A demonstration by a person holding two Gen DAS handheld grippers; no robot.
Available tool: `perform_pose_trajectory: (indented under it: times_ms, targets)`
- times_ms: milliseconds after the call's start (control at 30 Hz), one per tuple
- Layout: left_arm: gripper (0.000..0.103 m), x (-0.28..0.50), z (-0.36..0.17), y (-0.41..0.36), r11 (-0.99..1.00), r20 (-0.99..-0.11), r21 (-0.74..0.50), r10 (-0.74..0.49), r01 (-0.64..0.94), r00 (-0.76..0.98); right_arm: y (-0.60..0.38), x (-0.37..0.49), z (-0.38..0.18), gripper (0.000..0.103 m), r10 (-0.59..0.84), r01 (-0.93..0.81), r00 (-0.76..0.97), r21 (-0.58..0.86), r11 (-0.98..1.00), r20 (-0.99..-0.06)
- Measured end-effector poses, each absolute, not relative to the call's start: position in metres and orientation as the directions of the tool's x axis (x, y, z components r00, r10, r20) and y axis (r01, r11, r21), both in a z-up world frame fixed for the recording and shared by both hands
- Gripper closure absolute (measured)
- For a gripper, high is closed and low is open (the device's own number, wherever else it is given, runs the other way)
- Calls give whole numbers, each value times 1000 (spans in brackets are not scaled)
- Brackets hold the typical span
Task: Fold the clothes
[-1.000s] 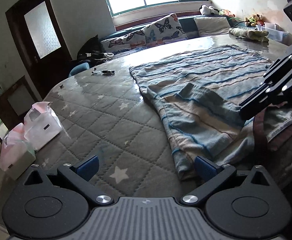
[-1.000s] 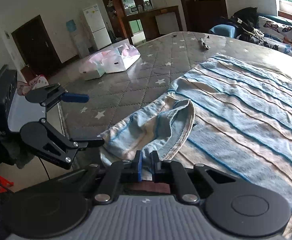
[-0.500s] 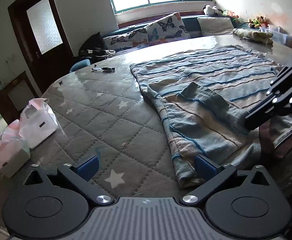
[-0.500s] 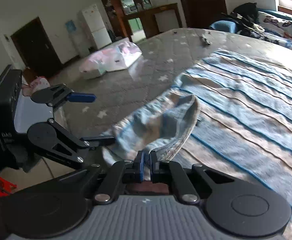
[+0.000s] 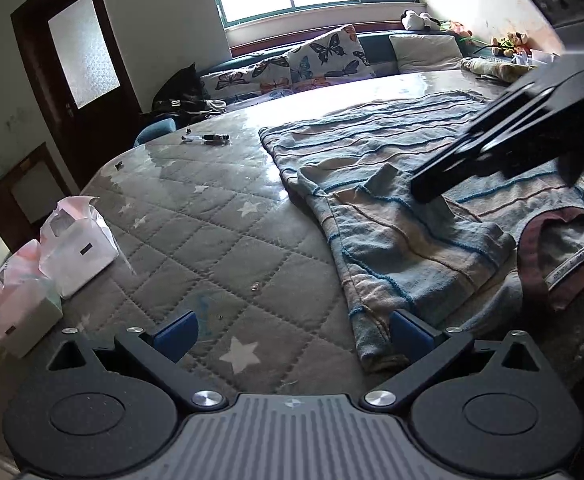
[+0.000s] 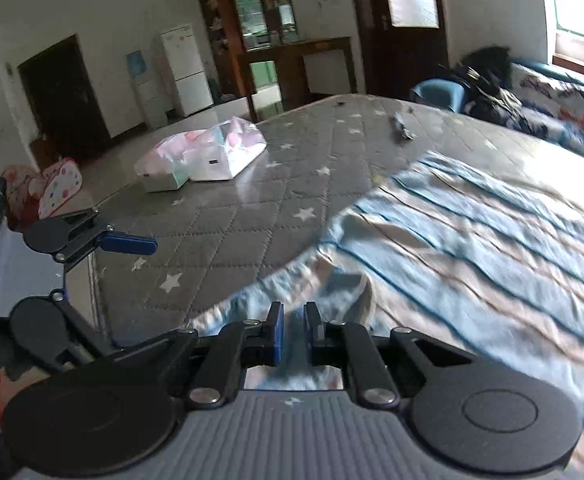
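A blue and beige striped garment (image 5: 391, 200) lies spread on the grey star-quilted table (image 5: 196, 232), its near sleeve folded over the body. My left gripper (image 5: 292, 332) is open and empty, low at the table's near edge, its right pad beside the garment's corner. My right gripper (image 6: 292, 330) is shut on a fold of the striped garment (image 6: 471, 240) and holds it lifted. The right gripper also shows in the left wrist view (image 5: 511, 128) above the garment. The left gripper shows in the right wrist view (image 6: 104, 264), open.
Two white and pink plastic bags (image 5: 52, 256) sit at the table's left edge. Pens (image 5: 208, 138) lie at the far side. A maroon-edged cloth (image 5: 563, 256) lies at the right. A butterfly-print sofa (image 5: 311, 60) stands behind the table.
My right gripper has risen and swung over the garment, carrying the held fold toward the middle. The left gripper has stayed open near the table edge.
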State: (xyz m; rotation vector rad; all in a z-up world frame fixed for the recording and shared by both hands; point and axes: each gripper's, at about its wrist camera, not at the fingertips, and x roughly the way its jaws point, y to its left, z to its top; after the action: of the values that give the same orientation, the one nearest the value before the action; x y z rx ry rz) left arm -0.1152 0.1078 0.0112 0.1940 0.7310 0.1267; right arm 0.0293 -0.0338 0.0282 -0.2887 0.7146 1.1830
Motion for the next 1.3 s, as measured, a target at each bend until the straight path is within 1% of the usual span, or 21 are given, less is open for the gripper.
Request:
perform_pose_trajectory:
  times_ms: [100, 200, 300, 467, 567, 667, 767, 900, 933, 967, 1000, 1100, 1200, 1300]
  targets:
    - [0, -116, 11, 110, 975, -650, 215, 182, -52, 737, -22, 33, 16, 92, 707, -916, 209, 118, 383, -675]
    - [0, -116, 12, 112, 975, -651, 215, 190, -61, 735, -29, 39, 7, 92, 680, -899, 218, 127, 419, -700]
    - [0, -117, 16, 113, 973, -644, 220, 200, -72, 738, -44, 39, 10, 92, 680, -890, 217, 144, 432, -700]
    - [0, -106, 27, 107, 974, -596, 211, 196, -85, 779, -56, 26, 10, 92, 675, -907, 196, 130, 400, -712]
    - [0, -88, 28, 100, 973, -570, 211, 199, -91, 797, -59, 16, 6, 87, 671, -919, 200, 101, 382, -714]
    - [0, -67, 25, 94, 972, -564, 213, 202, -96, 800, -69, 10, 12, 86, 673, -916, 210, 97, 388, -709]
    - [0, -49, 23, 87, 971, -557, 223, 202, -89, 806, -84, 8, 17, 82, 671, -905, 231, 97, 414, -705]
    - [0, -32, 19, 81, 969, -554, 234, 205, -85, 807, -104, 7, 25, 81, 667, -889, 260, 97, 448, -698]
    - [0, -29, 18, 80, 968, -555, 235, 205, -85, 807, -110, 7, 26, 79, 663, -881, 271, 97, 463, -697]
    - [0, -25, 18, 79, 968, -555, 235, 206, -86, 806, -116, 8, 27, 73, 659, -872, 284, 98, 479, -697]
    - [0, -22, 17, 80, 969, -556, 230, 210, -94, 804, -123, 9, 28, 72, 652, -861, 299, 98, 500, -697]
    - [0, -12, 14, 84, 969, -562, 217, 220, -115, 798, -148, 12, 29, 72, 626, -820, 346, 99, 563, -699]
    - [1, 0, 6, 84, 967, -586, 231, 224, -104, 779, -172, 17, 26, 72, 594, -769, 387, 108, 630, -705]
    - [0, 5, 2, 83, 968, -592, 234, 214, -89, 777, -193, 20, 24, 71, 566, -723, 421, 115, 681, -709]
